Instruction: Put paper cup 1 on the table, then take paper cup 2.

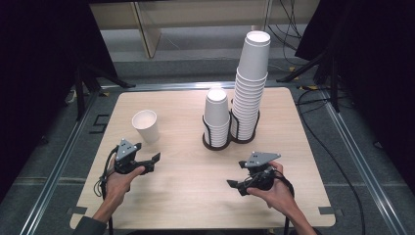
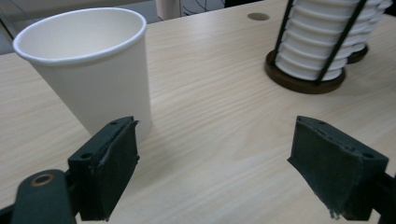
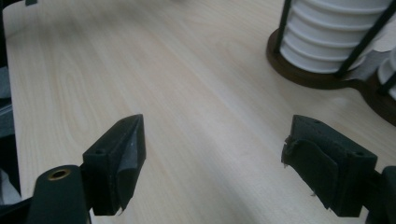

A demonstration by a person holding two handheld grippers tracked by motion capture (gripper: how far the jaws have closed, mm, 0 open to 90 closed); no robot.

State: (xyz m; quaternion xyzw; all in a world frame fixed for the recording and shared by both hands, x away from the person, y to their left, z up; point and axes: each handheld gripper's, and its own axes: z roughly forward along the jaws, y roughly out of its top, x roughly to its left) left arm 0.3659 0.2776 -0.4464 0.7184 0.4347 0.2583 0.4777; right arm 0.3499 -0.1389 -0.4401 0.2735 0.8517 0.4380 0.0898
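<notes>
step: likely reaching for cup [image 1: 145,125] | left gripper [image 1: 147,162] just beside cup, fingers wide, empty | right gripper [image 1: 236,184] wide, empty | next: straddle cup, close gently

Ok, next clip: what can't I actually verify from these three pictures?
- Cup count in the tall stack: high view, rims too small and close to separate.
- Tops of the stacks in the holder: left gripper view, cut off by the top edge.
- Inside bottom of the single cup: left gripper view, hidden by its own wall.
- Far table edge: right gripper view, blurred.
</notes>
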